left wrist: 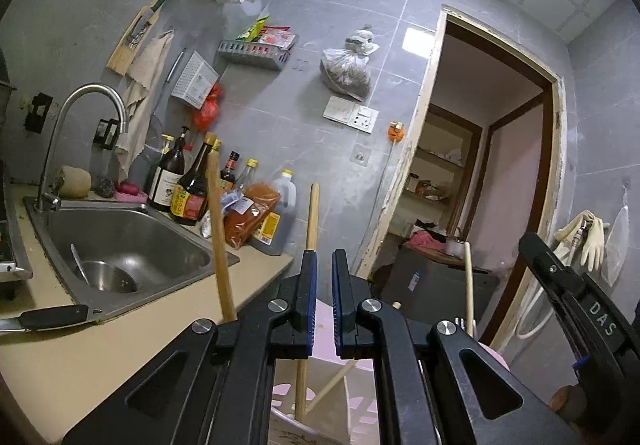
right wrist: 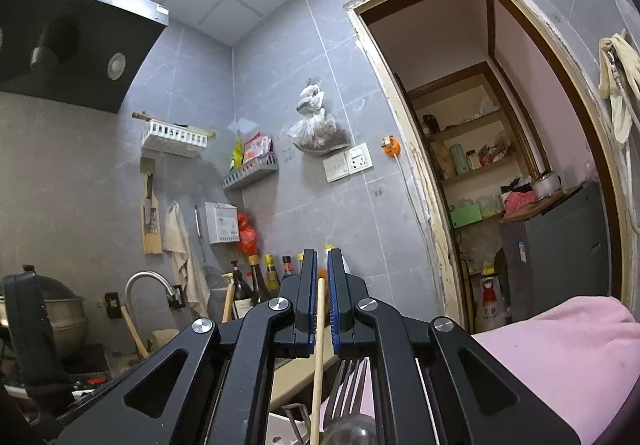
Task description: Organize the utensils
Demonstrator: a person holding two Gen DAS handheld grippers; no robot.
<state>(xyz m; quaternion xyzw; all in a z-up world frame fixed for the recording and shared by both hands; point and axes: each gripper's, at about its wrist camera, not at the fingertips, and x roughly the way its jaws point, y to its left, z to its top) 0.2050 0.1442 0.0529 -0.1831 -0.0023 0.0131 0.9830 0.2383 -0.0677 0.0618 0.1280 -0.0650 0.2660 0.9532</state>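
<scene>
Right, left wrist view first: the left gripper (left wrist: 324, 265) points level across the kitchen, jaws drawn near together with a thin slot between the blue pads and nothing in it, so clenched on empty air. Three wooden handles rise around it: a thick wooden handle (left wrist: 219, 237) left of the jaws, a slimmer wooden stick (left wrist: 312, 217) just behind the left finger, a pale stick (left wrist: 468, 281) to the right. Their lower ends vanish behind the black gripper body, so what kind of utensil each is stays unclear. Below, a pink holder (left wrist: 326, 341) peeks through the frame, mostly covered. The steel sink (left wrist: 120, 241) sits left with a ladle in it; a knife handle (left wrist: 54, 317) lies on the counter edge, blade cut off by the frame. Open air ahead toward the doorway (left wrist: 488, 149). The right gripper (left wrist: 560, 277) juts in at far right, tips out of sight.

Now the right wrist view: the right gripper (right wrist: 322, 269) tilts slightly up, jaws nearly together. A wooden chopstick (right wrist: 319, 341) stands in the slot between the pads; whether they pinch it is hard to judge. Fork tines (right wrist: 348, 385) show below, handles hidden. A pink cloth (right wrist: 560, 357) blocks the lower right corner.
</scene>
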